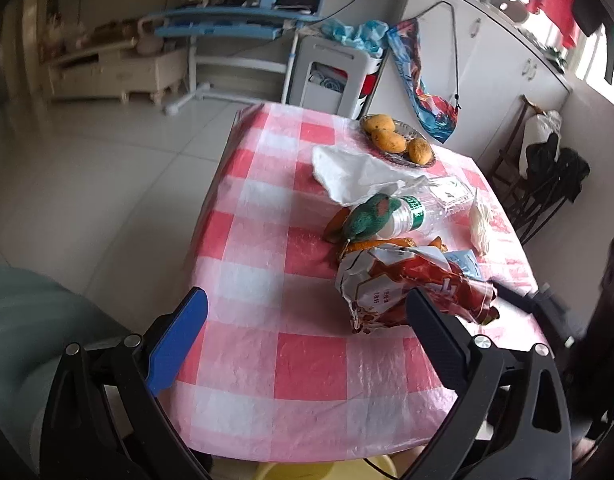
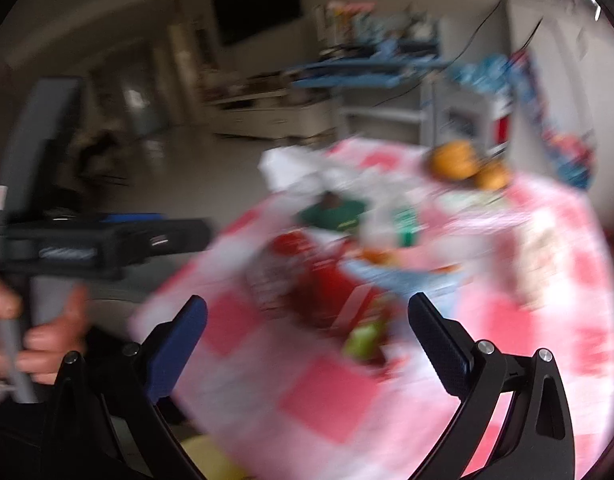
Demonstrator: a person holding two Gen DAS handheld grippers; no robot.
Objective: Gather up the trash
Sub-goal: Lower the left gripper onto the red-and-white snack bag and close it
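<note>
A crumpled red and white snack bag (image 1: 411, 288) lies on the pink checked table (image 1: 267, 272), with a clear plastic bottle with a green label (image 1: 423, 210), a green wrapper (image 1: 371, 218), orange peel (image 1: 371, 245) and a white tissue (image 1: 359, 172) behind it. My left gripper (image 1: 307, 304) is open and empty, above the table's near part, its right finger just in front of the bag. In the blurred right wrist view my right gripper (image 2: 307, 312) is open and empty, above the red bag (image 2: 323, 280). The other gripper (image 2: 107, 240) shows at the left there.
A dish of oranges (image 1: 399, 140) stands at the table's far end. A white wad (image 1: 481, 224) lies at the right edge. A yellow bin (image 1: 291, 470) sits below the near edge. Chairs (image 1: 547, 184) stand to the right.
</note>
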